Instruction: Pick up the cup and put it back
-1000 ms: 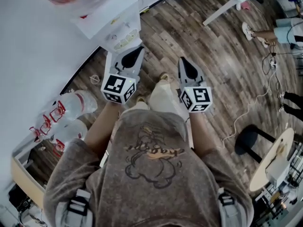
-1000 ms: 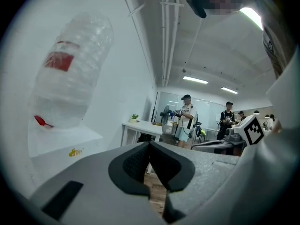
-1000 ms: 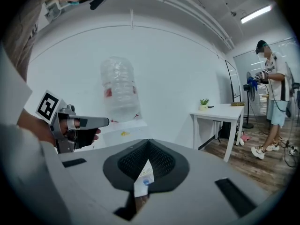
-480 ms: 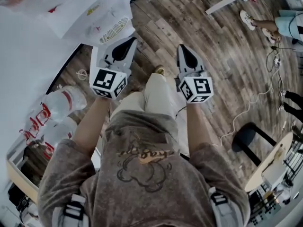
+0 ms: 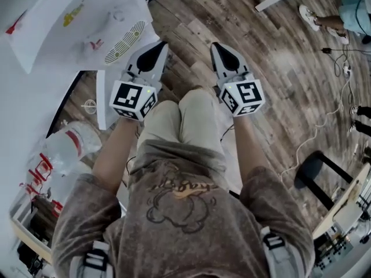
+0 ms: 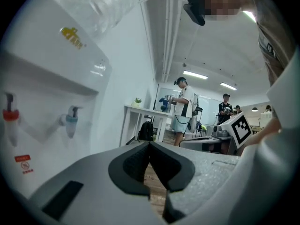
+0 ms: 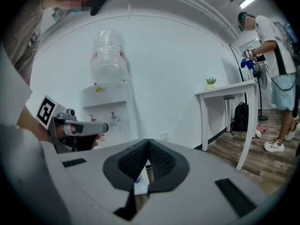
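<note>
Fingers point(image 6: 136, 165) of the left gripper point(image 6: 149, 144) are closed fully: the two dark pads meet at the tips and nothing is between them. With the right gripper point(image 7: 148, 141) it is the same, as its fingers point(image 7: 161, 161) are pressed together and hold nothing. In the narrow gap below its closed tips a small white thing with a blue mark point(image 7: 140, 184) shows, but I cannot tell what it is. I cannot find the cup with certainty in any view, so its look and its place stay unknown. It is in neither gripper.

Both grippers are held in front of the person's body, side by side and apart, above the light trousers point(image 5: 185, 120), with the wooden floor point(image 5: 278, 68) under them. They point forward and only a little downward. Each has its marker cube point(image 5: 134, 100) turned up to the head camera, and the bare forearms point(image 5: 113, 155) run back from them to the brown-grey shirt point(image 5: 185, 213). The left gripper is near the white water dispenser point(image 6: 51, 78), not far from its drip grille point(image 5: 124, 35) in the head view. In its own view the red tap point(image 6: 10, 116) and the blue tap point(image 6: 71, 118) are at the left. The right gripper view shows the dispenser further off, with the big bottle point(image 7: 108, 55) on top and the left gripper in front of it.
</note>
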